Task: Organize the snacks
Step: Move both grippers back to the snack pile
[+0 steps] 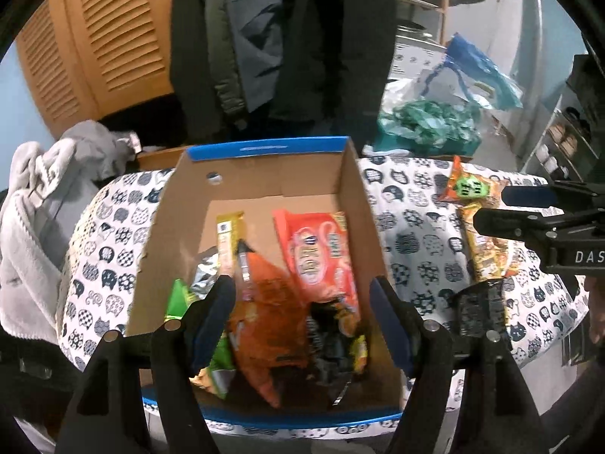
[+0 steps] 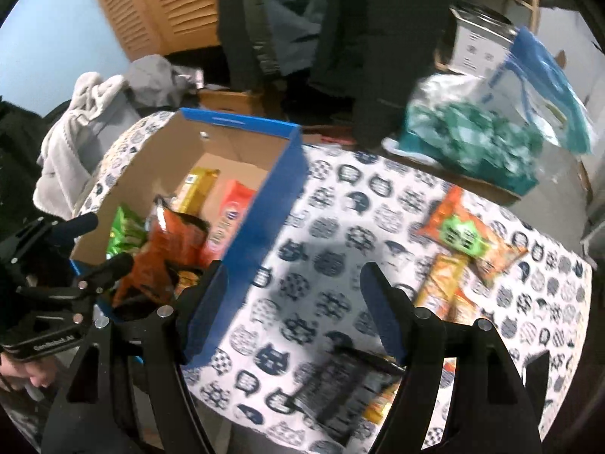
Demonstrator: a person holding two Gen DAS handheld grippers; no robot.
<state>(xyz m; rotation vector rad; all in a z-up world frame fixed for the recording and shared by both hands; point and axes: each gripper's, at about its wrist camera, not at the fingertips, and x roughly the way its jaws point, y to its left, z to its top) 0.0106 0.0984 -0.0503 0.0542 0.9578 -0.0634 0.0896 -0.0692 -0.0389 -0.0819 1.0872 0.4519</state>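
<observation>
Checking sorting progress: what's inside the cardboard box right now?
The cardboard box holds an orange-red bag, a dark orange bag, a yellow packet, green and silver packs. Whatever lies beneath this pile is covered.

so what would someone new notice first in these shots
Probably the open cardboard box with blue edges, standing on the cat-print tablecloth and stuffed with bright snack bags, an orange one on top. Next, the loose snack packets lying on the cloth beside the box. Both the left gripper and right gripper hang open and empty.
</observation>
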